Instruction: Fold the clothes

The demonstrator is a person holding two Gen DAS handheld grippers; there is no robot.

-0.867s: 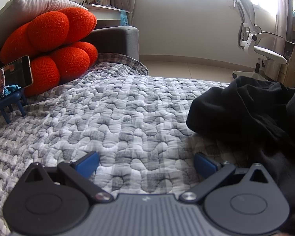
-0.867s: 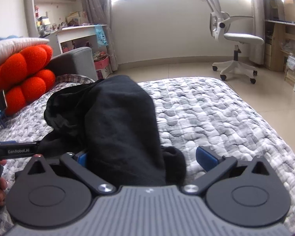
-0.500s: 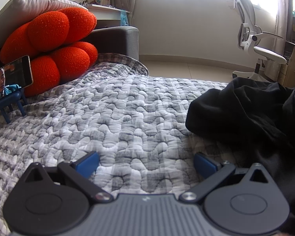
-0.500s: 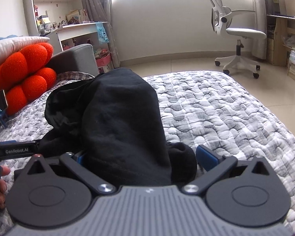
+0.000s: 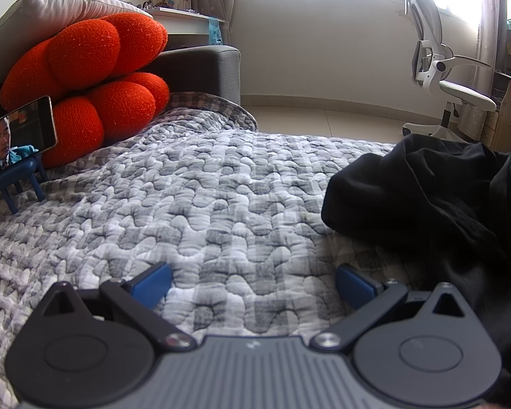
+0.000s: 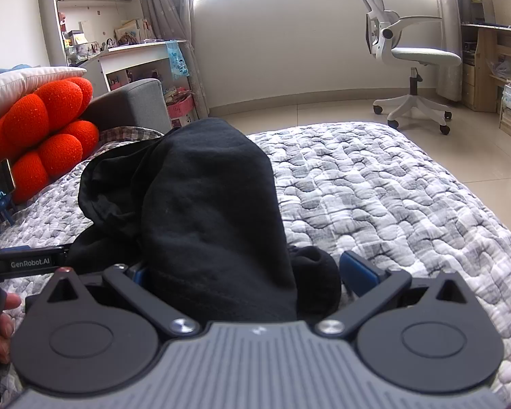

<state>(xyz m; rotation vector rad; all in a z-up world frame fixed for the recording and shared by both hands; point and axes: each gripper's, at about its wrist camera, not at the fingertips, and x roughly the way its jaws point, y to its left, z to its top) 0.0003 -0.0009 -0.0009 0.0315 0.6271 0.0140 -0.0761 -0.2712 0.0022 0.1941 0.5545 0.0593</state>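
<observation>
A crumpled black garment (image 6: 201,204) lies in a heap on the grey quilted bed (image 6: 374,187). My right gripper (image 6: 248,272) is open, its blue fingertips (image 6: 361,272) spread wide, with a thick fold of the black cloth lying between them and hiding the left pad. In the left wrist view the same garment (image 5: 436,204) lies to the right. My left gripper (image 5: 252,283) is open and empty, low over bare quilt (image 5: 187,204), just left of the garment. Its body also shows in the right wrist view (image 6: 24,262).
An orange puffy cushion (image 5: 92,78) and a white pillow (image 5: 51,10) lean on a grey sofa arm (image 5: 201,68) at the far left. A phone on a blue stand (image 5: 17,143) stands on the quilt. A white office chair (image 6: 412,58) stands on the floor beyond the bed.
The right wrist view has lifted and tilted slightly, and the black cloth sits a little deeper between the right fingers. The left gripper has barely moved.
</observation>
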